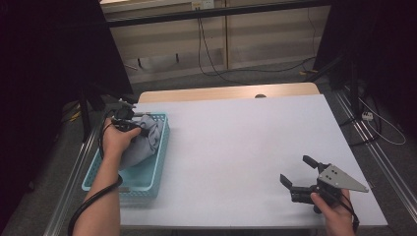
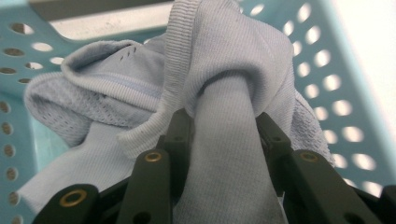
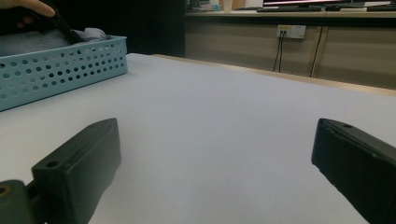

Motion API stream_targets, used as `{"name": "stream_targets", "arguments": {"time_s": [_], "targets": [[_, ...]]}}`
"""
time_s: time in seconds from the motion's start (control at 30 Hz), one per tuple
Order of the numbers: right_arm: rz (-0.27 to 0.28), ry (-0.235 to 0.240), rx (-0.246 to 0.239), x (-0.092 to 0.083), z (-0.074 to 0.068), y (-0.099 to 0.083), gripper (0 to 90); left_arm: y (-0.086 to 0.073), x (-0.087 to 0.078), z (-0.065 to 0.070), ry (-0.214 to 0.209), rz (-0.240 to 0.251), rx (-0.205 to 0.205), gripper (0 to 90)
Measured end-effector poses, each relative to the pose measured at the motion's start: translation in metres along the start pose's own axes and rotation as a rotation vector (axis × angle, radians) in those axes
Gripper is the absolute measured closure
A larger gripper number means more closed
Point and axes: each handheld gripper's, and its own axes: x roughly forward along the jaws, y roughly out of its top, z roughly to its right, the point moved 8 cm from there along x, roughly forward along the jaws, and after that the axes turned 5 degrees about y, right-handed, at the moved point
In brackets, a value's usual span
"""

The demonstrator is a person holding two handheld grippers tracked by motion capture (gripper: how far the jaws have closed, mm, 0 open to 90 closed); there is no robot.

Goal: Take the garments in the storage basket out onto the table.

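Note:
A pale grey-blue garment (image 1: 145,140) lies bunched in a turquoise perforated basket (image 1: 158,169) at the table's left edge. My left gripper (image 1: 143,132) reaches into the basket and is shut on a fold of the garment (image 2: 224,154), which bulges up between the two black jaws; the cloth hangs from them above the basket (image 2: 327,70) floor. My right gripper (image 1: 296,171) rests low near the table's front right, held by a hand, jaws wide apart with nothing between its fingers (image 3: 79,168). In the right gripper view the basket (image 3: 56,70) stands at the far left.
The white table top (image 1: 236,142) stretches between the basket and the right gripper. Behind the table runs a wooden edge (image 1: 221,92), then floor with cables (image 1: 255,69). Dark stands (image 1: 351,73) flank the table on both sides.

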Motion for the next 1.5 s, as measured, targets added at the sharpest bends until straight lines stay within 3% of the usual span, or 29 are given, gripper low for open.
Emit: {"name": "stream_targets", "arguments": {"time_s": [0.07, 0.47, 0.7, 0.9, 1.1, 1.4, 1.5], "targets": [[-0.001, -0.003, 0.005, -0.001, 0.000, -0.001, 1.0, 0.004, -0.010, 0.002, -0.018, 0.003, 0.002, 64.2], [0.002, -0.007, 0.006, -0.002, 0.001, 0.000, 1.0, 0.034, -0.066, 0.011, 0.002, 0.019, 0.041, 64.1], [0.003, -0.008, 0.006, -0.002, 0.001, 0.000, 1.0, 0.045, -0.088, 0.022, -0.018, 0.042, 0.054, 64.1], [0.002, -0.011, 0.000, -0.002, 0.000, 0.000, 1.0, 0.054, -0.104, 0.037, -0.042, 0.074, 0.095, 63.9], [-0.001, -0.012, 0.001, -0.002, 0.000, 0.000, 1.0, 0.058, -0.109, 0.061, -0.082, 0.097, 0.150, 63.7], [0.000, -0.011, -0.002, -0.004, 0.000, 0.000, 1.0, 0.059, -0.100, 0.104, -0.151, 0.104, 0.223, 63.5], [-0.005, -0.012, -0.003, -0.004, 0.000, 0.000, 1.0, 0.059, -0.097, 0.112, -0.163, 0.100, 0.245, 63.5]]}}
